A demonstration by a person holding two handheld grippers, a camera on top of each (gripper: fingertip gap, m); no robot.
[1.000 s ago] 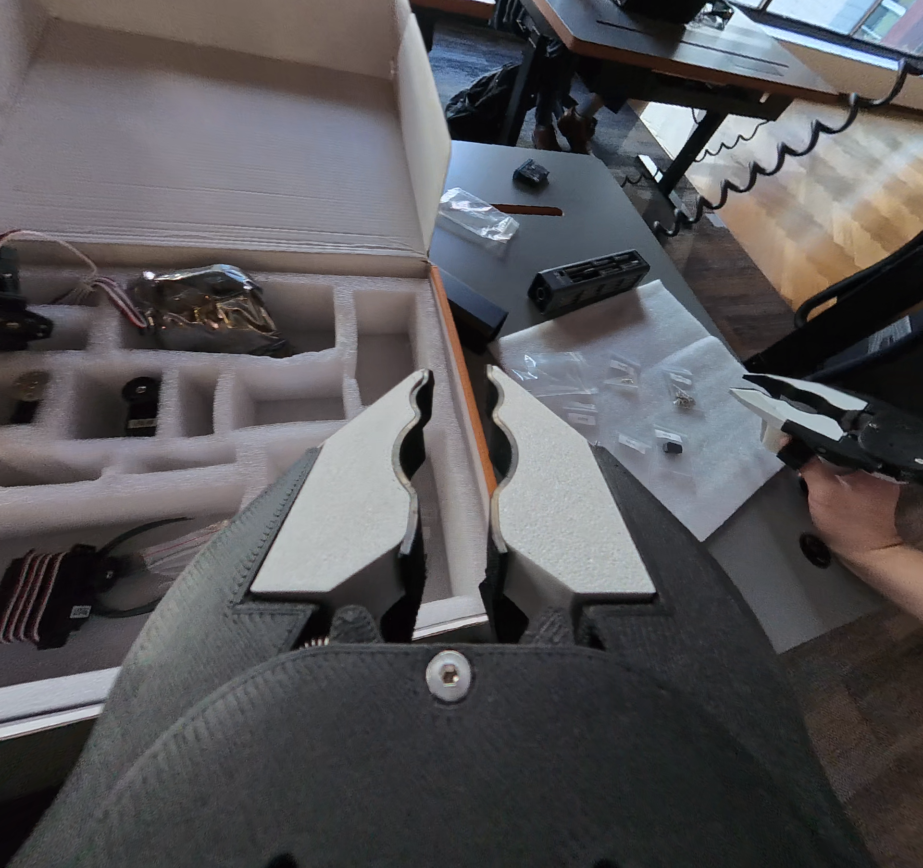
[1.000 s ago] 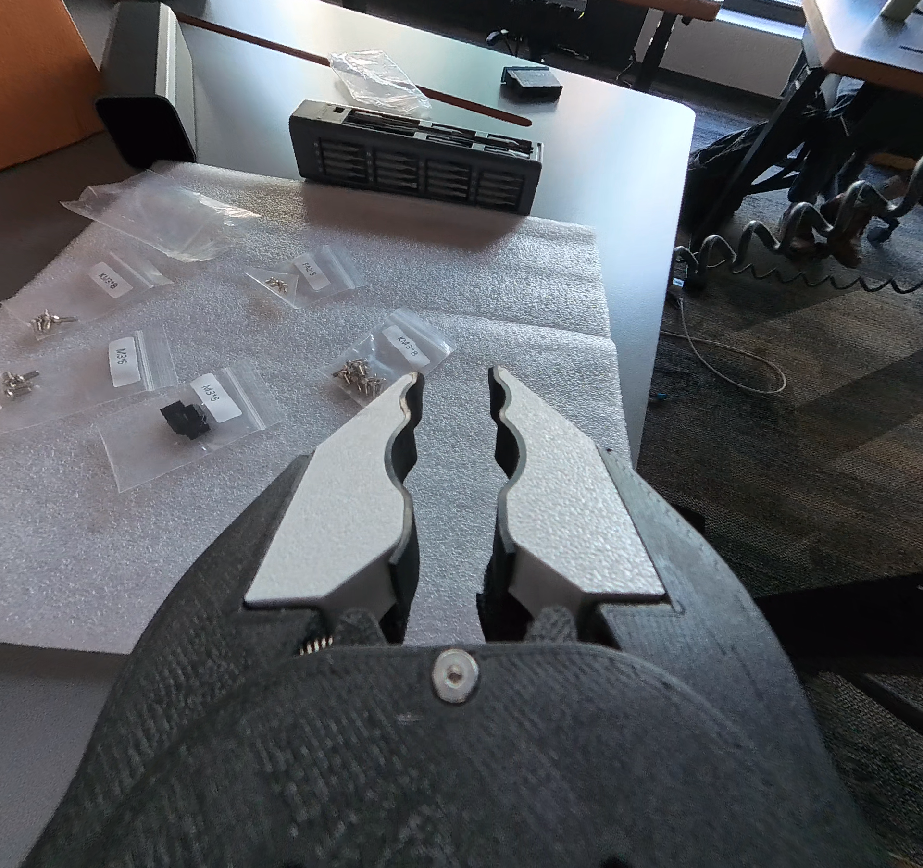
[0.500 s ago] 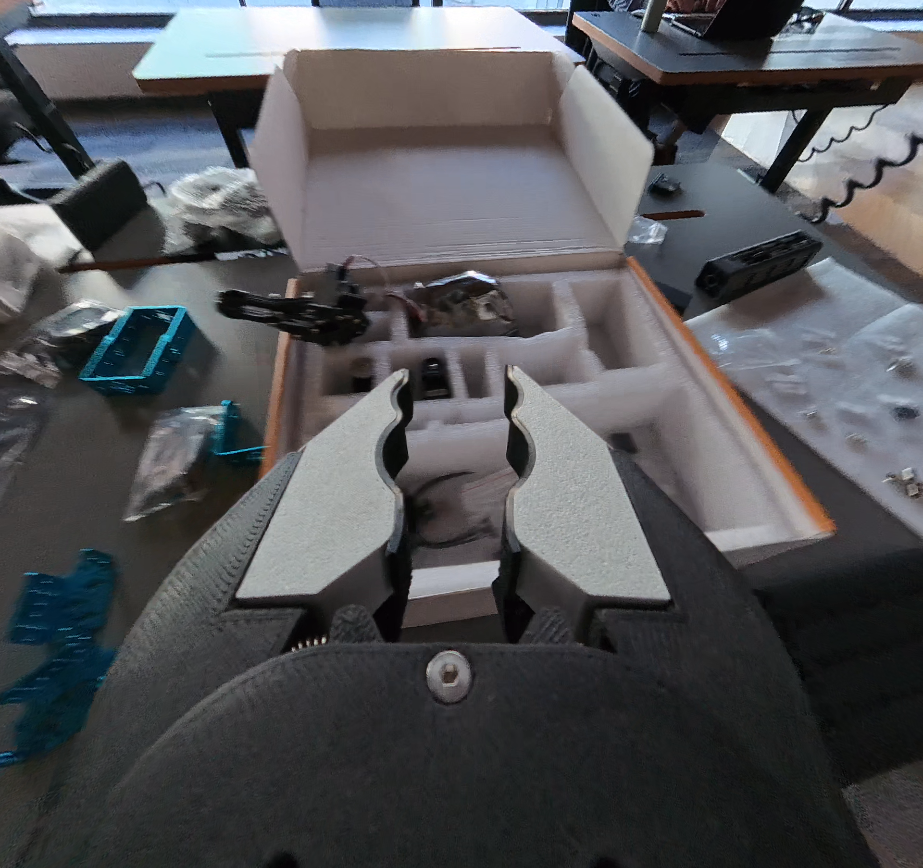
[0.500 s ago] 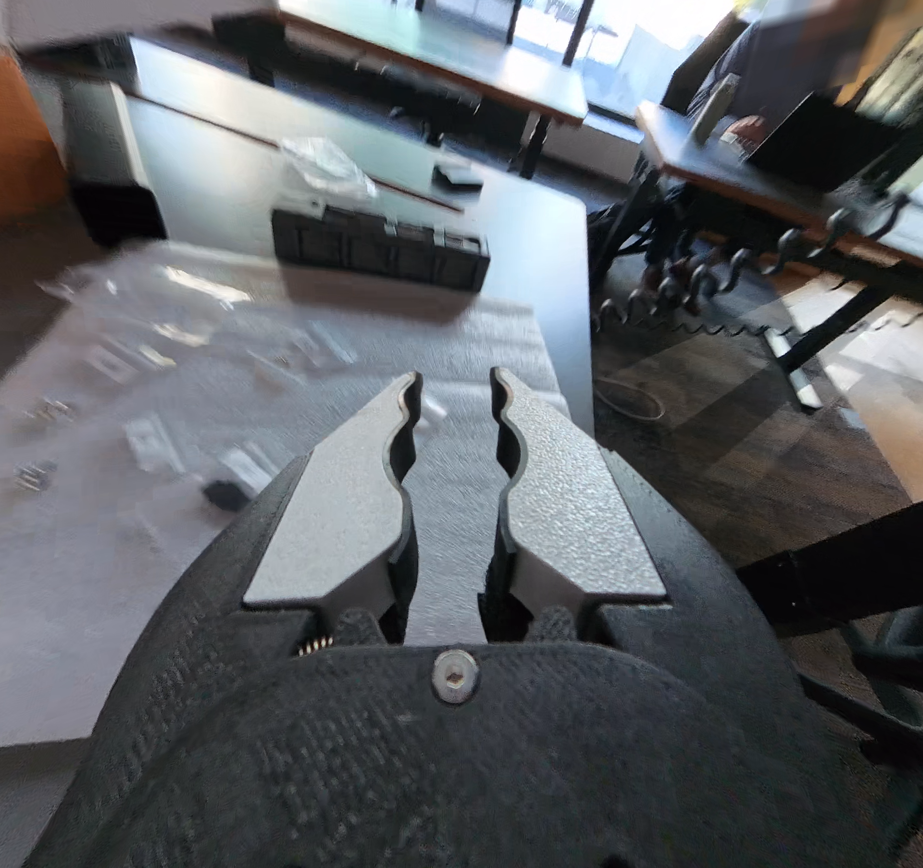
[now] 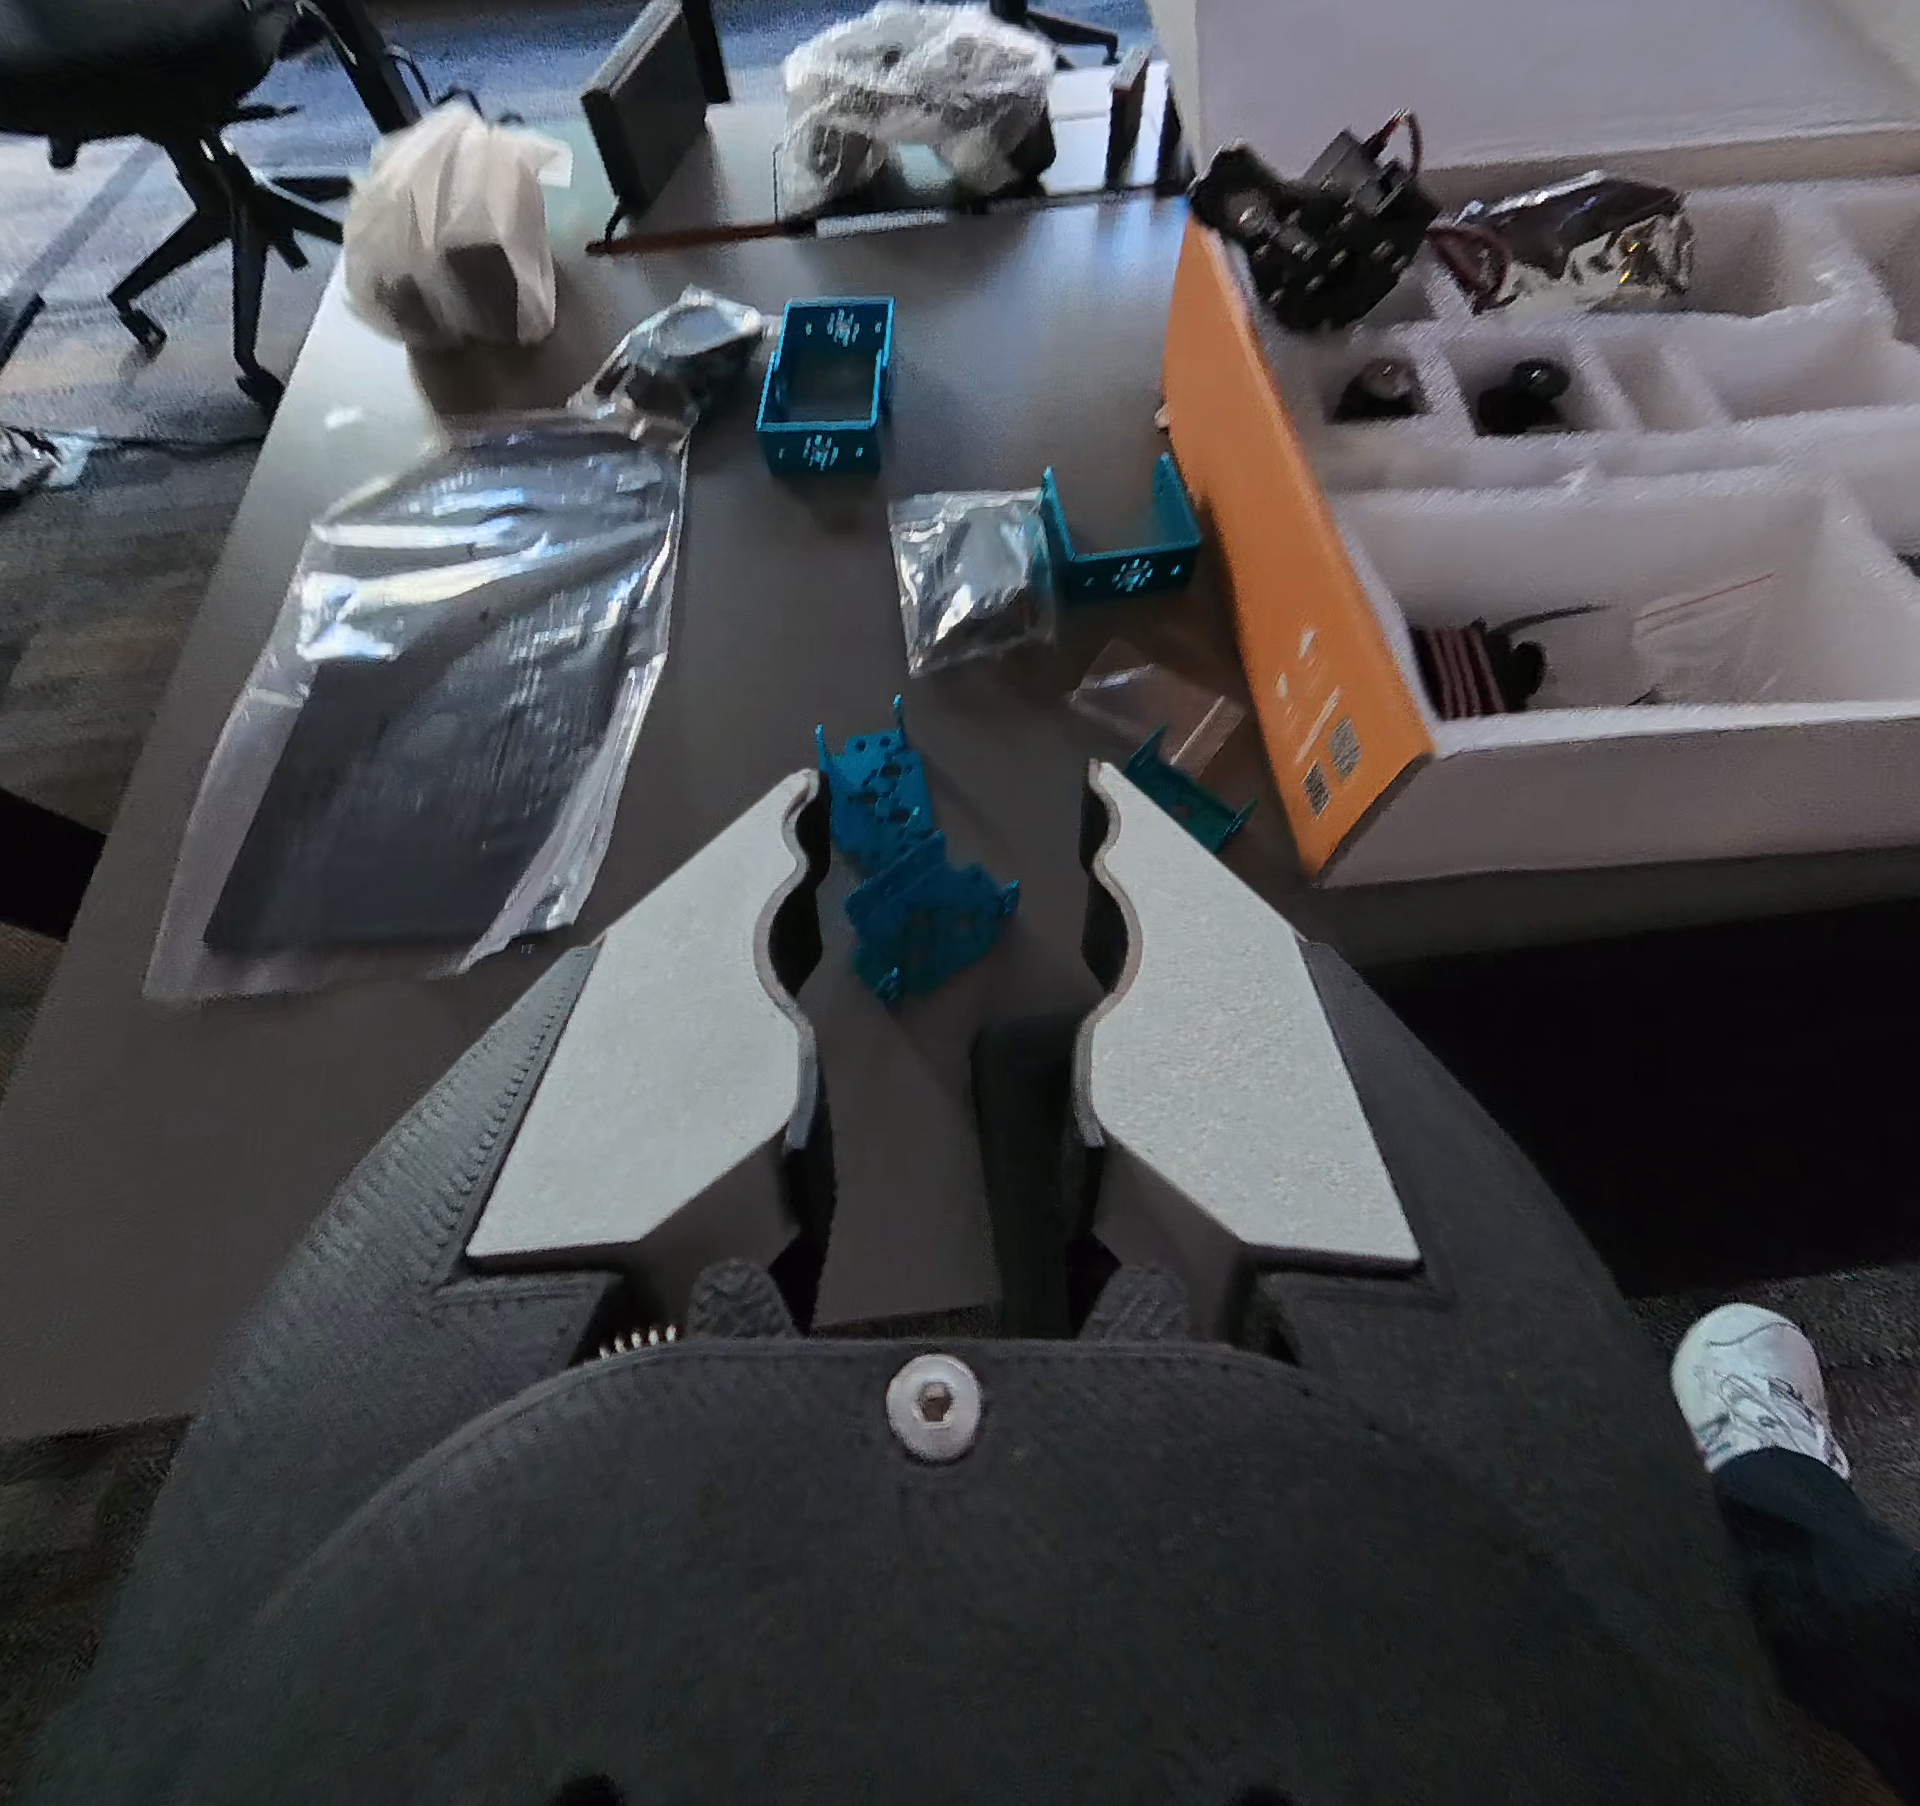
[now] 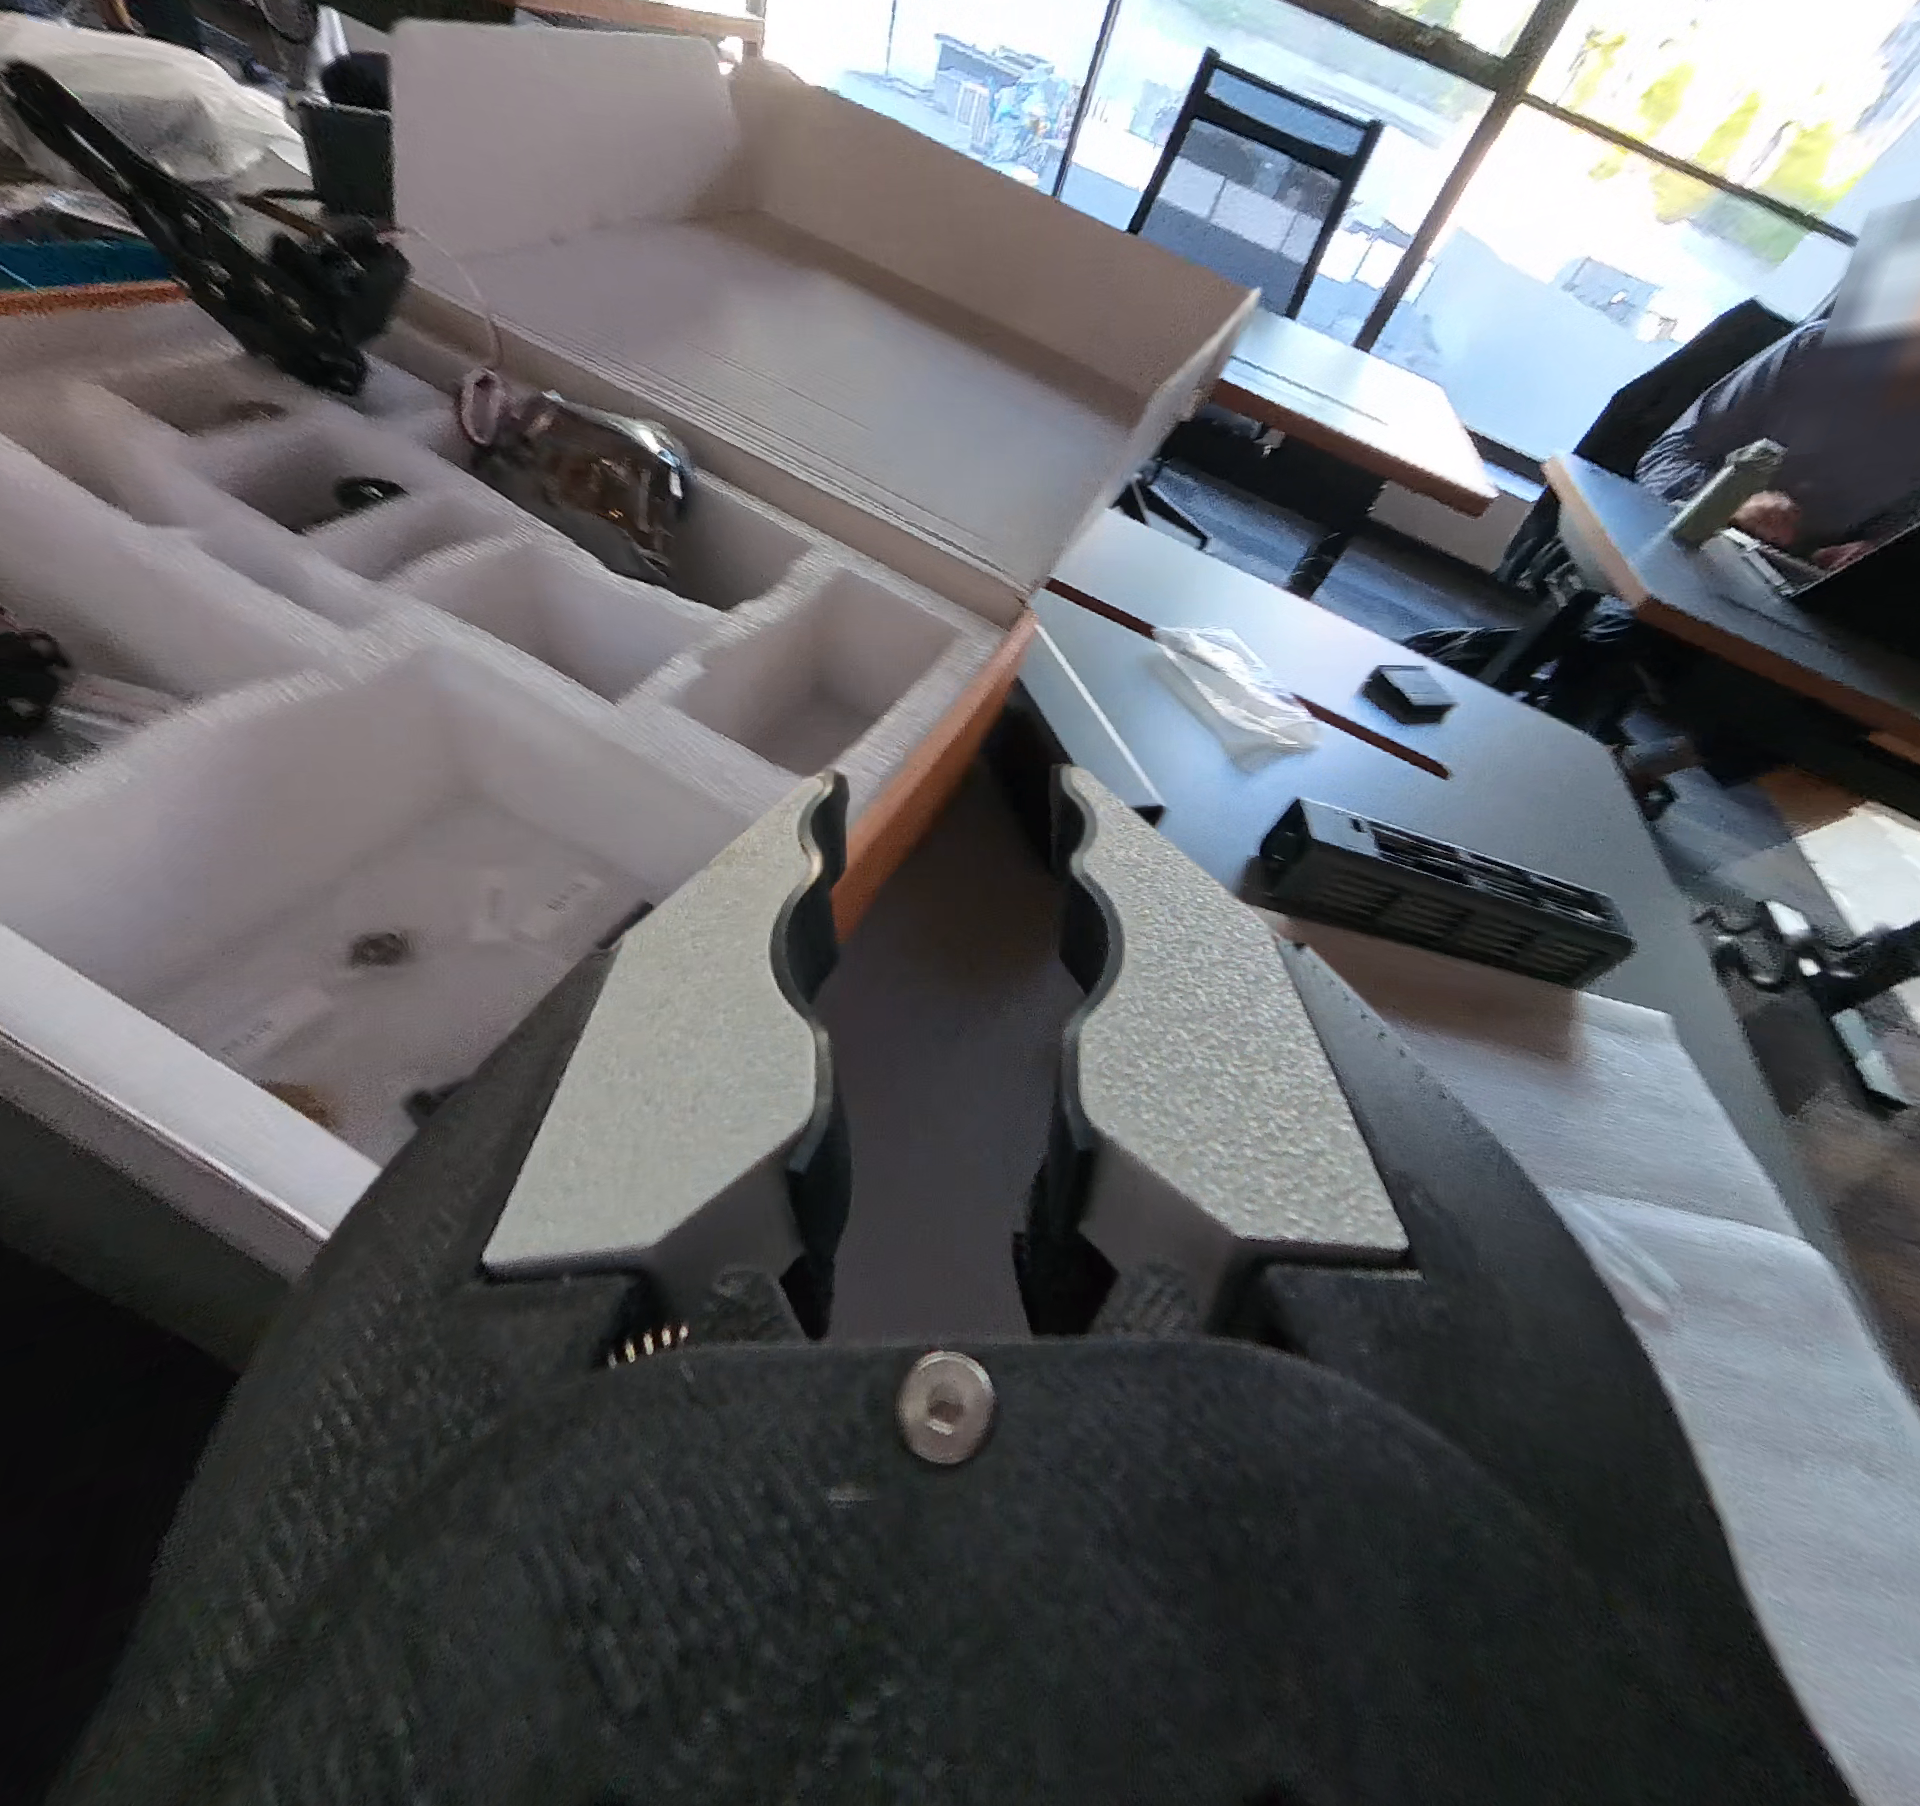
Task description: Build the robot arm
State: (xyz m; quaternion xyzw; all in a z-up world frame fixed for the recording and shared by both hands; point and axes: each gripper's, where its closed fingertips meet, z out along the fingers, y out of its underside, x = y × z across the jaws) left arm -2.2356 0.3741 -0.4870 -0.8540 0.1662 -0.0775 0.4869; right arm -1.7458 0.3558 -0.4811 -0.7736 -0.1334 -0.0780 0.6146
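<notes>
My left gripper (image 5: 948, 788) is open and empty above the dark table (image 5: 208, 1133). A flat blue metal bracket (image 5: 909, 873) lies on the table between its fingers, apart from them. A small blue bracket (image 5: 1195, 790) lies by the right fingertip. My right gripper (image 6: 940, 788) is open and empty, hovering at the right edge of an open orange-sided box (image 6: 914, 769) with white foam compartments. A silver foil bag (image 6: 592, 478) and a black servo assembly (image 6: 260, 270) sit in that box.
On the table lie a blue frame bracket (image 5: 826, 385), a blue U bracket (image 5: 1122, 541), a small foil bag (image 5: 971, 577), a large clear bag with a dark plate (image 5: 436, 696) and the box (image 5: 1299, 613). A black bit case (image 6: 1444, 883) and white foam sheet (image 6: 1714, 1237) lie right. My right fingertips sit around 50 cm from my left ones. My left tips are roughly 25 cm from the black servo assembly (image 6: 260, 270). The left camera catches it too, in the left wrist view (image 5: 1380, 231).
My left gripper has swung left from over the box to over the blue brackets and opened wider. My right gripper has swung left from the foam sheet to the box's edge and opened a little.
</notes>
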